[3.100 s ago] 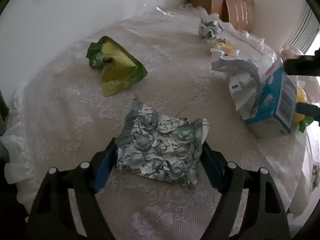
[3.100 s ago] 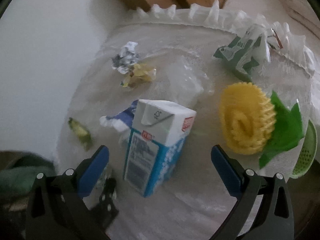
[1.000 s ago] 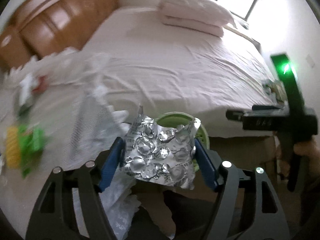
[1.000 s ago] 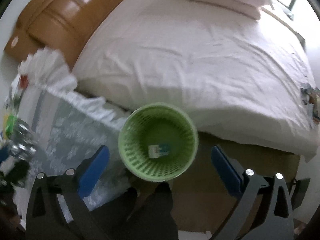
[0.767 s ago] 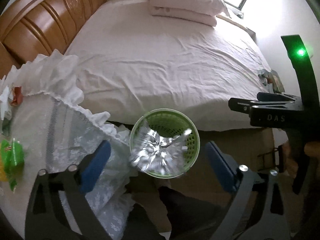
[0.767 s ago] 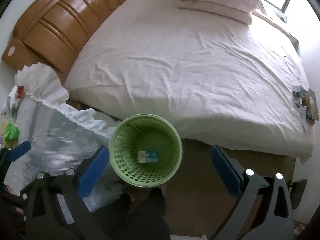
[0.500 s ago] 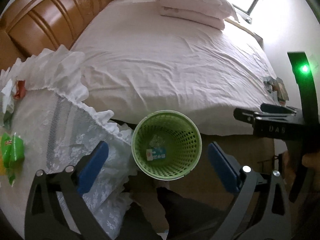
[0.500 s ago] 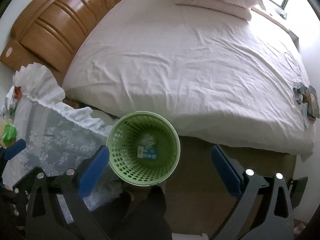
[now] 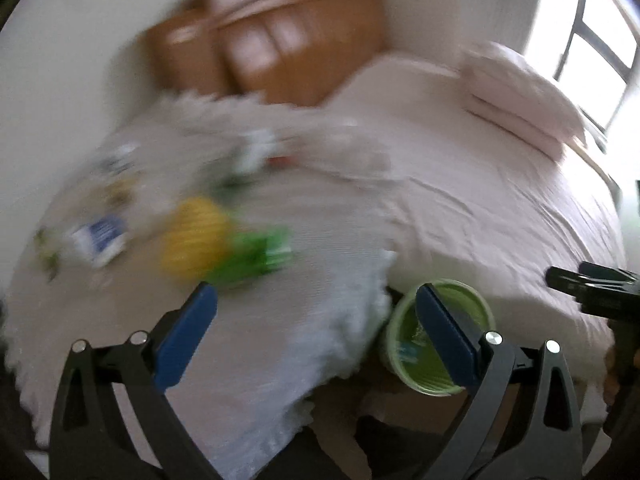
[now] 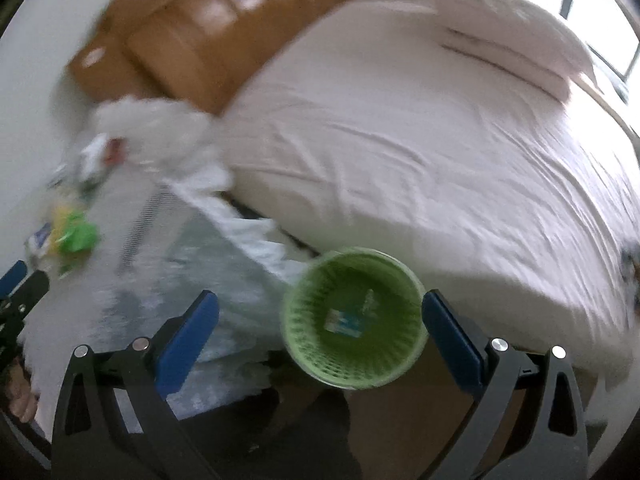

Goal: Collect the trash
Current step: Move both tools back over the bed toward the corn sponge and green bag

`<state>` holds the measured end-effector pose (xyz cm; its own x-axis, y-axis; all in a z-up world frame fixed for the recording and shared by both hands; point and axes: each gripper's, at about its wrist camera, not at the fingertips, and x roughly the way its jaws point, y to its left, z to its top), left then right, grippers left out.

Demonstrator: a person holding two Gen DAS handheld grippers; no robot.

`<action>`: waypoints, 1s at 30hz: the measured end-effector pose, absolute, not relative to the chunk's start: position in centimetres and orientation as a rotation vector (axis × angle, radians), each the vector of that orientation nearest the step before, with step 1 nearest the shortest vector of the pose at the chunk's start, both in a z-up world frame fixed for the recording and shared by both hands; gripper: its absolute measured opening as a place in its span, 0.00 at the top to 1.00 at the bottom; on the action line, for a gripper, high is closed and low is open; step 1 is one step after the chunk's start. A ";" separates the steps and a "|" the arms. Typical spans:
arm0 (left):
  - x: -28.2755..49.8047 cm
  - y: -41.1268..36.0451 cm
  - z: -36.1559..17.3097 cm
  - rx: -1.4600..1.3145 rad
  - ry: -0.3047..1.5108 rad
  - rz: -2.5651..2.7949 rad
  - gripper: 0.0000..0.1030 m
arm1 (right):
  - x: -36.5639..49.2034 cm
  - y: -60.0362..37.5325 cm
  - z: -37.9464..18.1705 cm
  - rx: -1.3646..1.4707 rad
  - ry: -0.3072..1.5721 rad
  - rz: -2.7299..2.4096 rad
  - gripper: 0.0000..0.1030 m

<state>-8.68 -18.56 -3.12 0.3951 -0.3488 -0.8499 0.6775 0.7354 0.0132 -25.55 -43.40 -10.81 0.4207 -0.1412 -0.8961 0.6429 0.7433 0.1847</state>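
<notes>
Both views are motion-blurred. My left gripper point(image 9: 316, 332) is open and empty above the near edge of the lace-covered table point(image 9: 256, 344). Trash lies on the table: a yellow and green piece point(image 9: 216, 244) and a blue and white carton point(image 9: 100, 240). The green basket point(image 9: 460, 312) stands on the floor to the right, partly behind my right finger. My right gripper point(image 10: 320, 332) is open and empty above the green basket point(image 10: 304, 336), which holds a small carton point(image 10: 344, 322) and a foil piece.
A large white bed point(image 10: 420, 152) with pillows point(image 9: 520, 96) and a wooden headboard point(image 10: 208, 28) fills the far side. The right gripper's body point(image 9: 600, 292) shows at the right edge of the left wrist view. The table's frilled edge point(image 10: 256, 240) hangs beside the basket.
My left gripper opened and dropped the foil blister pack into the basket, then swung left toward the table. My right gripper shifted slightly, still above the basket.
</notes>
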 end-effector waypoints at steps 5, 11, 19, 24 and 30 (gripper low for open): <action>-5.3 -11.7 -3.4 0.300 0.995 -0.504 0.08 | -19.8 -39.0 -9.0 0.492 1.016 -0.372 0.02; -2.7 -6.5 -4.0 0.217 1.015 -0.405 0.08 | -14.7 -33.8 -7.7 0.435 1.022 -0.236 0.02; -1.7 -5.2 -4.4 0.203 1.020 -0.405 0.08 | -11.8 -29.9 -7.5 0.383 1.049 -0.175 0.02; -1.3 -5.8 -4.8 0.214 1.025 -0.434 0.08 | -10.3 -29.2 -8.8 0.397 1.080 -0.177 0.02; -0.7 -5.9 -5.2 0.194 1.027 -0.460 0.08 | -7.6 -29.7 -9.8 0.575 1.059 -0.172 0.02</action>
